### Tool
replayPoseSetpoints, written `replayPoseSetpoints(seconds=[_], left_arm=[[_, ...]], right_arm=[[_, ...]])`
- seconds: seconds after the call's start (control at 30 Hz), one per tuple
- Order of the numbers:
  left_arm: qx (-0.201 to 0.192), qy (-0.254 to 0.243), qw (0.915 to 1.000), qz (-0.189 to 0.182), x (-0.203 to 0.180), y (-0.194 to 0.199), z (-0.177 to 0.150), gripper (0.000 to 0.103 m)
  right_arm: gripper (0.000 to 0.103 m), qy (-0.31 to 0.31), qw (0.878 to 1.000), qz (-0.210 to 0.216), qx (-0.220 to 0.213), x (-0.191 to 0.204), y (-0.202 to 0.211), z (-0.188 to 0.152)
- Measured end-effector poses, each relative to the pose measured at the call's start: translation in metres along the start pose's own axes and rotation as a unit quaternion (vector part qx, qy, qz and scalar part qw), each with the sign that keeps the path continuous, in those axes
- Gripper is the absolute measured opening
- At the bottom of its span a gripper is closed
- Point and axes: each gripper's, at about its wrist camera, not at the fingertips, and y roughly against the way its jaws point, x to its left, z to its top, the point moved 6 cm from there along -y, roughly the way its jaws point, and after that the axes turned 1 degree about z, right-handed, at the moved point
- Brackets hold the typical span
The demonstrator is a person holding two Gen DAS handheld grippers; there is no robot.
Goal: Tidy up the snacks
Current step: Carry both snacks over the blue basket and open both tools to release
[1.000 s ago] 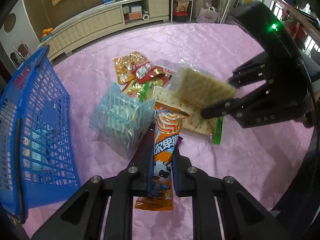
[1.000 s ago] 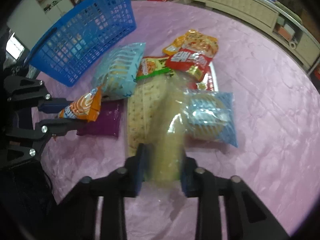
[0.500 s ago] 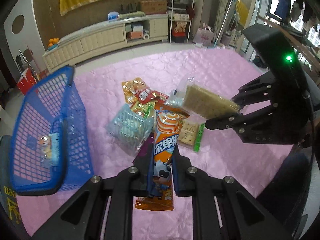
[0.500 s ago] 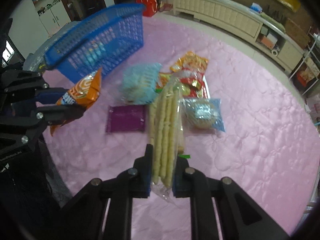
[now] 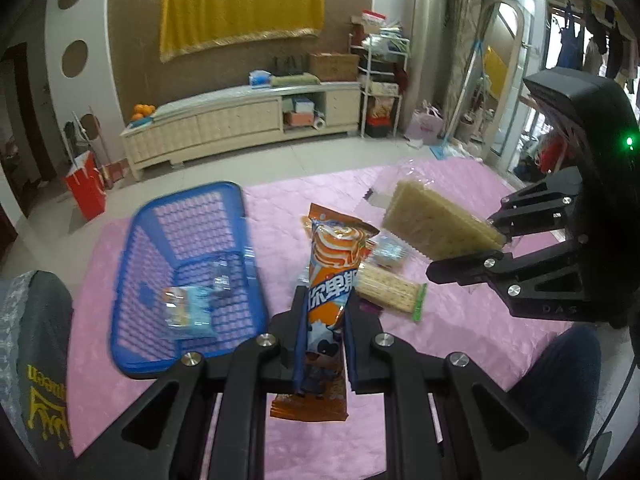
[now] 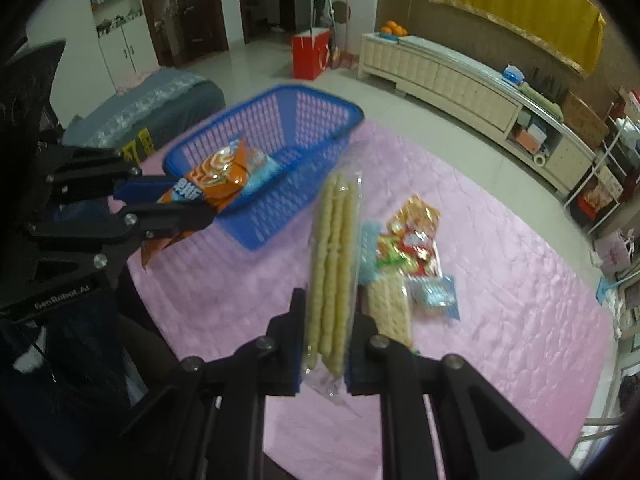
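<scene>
Left gripper [image 5: 323, 316] was clamped on the orange snack pack [image 5: 330, 280], right gripper [image 6: 325, 334] on the clear cracker sleeve [image 6: 332, 256]; both hung above the pink cloth beside the blue basket [image 6: 316, 168]. Packs looked light and crinkly, crackers likely fragile; end-seam grips seemed safest.

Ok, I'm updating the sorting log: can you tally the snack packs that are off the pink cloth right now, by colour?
Clear cracker pack, held in jaws: 1
Orange packet, held in jaws: 1
Light blue packet, in the blue basket: 1
Total: 3
</scene>
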Motion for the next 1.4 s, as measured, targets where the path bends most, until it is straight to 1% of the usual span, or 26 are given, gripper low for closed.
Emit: replayPoseSetpoints(seconds=[0.17, 0.3, 0.37, 0.43, 0.53, 0.6, 0.73, 0.83, 1.0, 1.27, 1.33, 1.37, 1.4], left_arm=[[-0.011, 0.008, 0.9998, 0.017, 0.036, 0.022, 0.003, 0.014], [-0.016, 0.020, 0.9993, 0.029, 0.068, 0.032, 0.007, 0.014], [-0.016, 0.026, 0.9989, 0.034, 0.084, 0.034, 0.008, 0.014], [-0.015, 0.032, 0.9987, 0.037, 0.096, 0.033, 0.008, 0.014], [-0.009, 0.043, 0.9983, 0.038, 0.114, 0.027, 0.007, 0.014], [-0.002, 0.047, 0.9982, 0.038, 0.120, 0.022, 0.004, 0.014], [0.008, 0.063, 0.9976, 0.027, 0.134, 0.009, -0.002, 0.014], [0.020, 0.079, 0.9965, 0.017, 0.144, -0.004, -0.008, 0.014], [0.041, 0.106, 0.9935, 0.001, 0.150, -0.024, -0.016, 0.014], [0.059, 0.121, 0.9910, 0.001, 0.156, -0.045, -0.030, 0.014], [0.060, 0.122, 0.9907, 0.002, 0.159, -0.046, -0.031, 0.014], [0.060, 0.123, 0.9906, 0.002, 0.160, -0.045, -0.031, 0.014], [0.060, 0.122, 0.9907, 0.003, 0.161, -0.044, -0.032, 0.014]], right_arm=[[0.019, -0.007, 1.000, 0.004, -0.013, 0.021, -0.005, 0.022], [0.019, -0.027, 0.999, 0.008, -0.023, 0.038, -0.006, 0.040], [0.019, -0.045, 0.999, 0.004, -0.022, 0.040, -0.011, 0.049], [0.019, -0.062, 0.998, 0.009, -0.020, 0.043, -0.016, 0.056], [0.019, -0.064, 0.998, 0.011, -0.020, 0.050, -0.025, 0.068], [0.019, -0.072, 0.997, 0.013, -0.014, 0.052, -0.033, 0.073], [0.019, -0.090, 0.996, 0.020, -0.002, 0.056, -0.049, 0.082], [0.019, -0.114, 0.993, 0.038, 0.015, 0.058, -0.064, 0.084], [0.019, -0.135, 0.990, 0.035, 0.034, 0.060, -0.087, 0.088], [0.019, -0.146, 0.987, 0.042, 0.054, 0.067, -0.110, 0.090], [0.019, -0.143, 0.987, 0.037, 0.058, 0.070, -0.115, 0.090], [0.019, -0.139, 0.988, 0.030, 0.059, 0.071, -0.117, 0.091], [0.020, -0.132, 0.989, 0.013, 0.058, 0.072, -0.119, 0.091]])
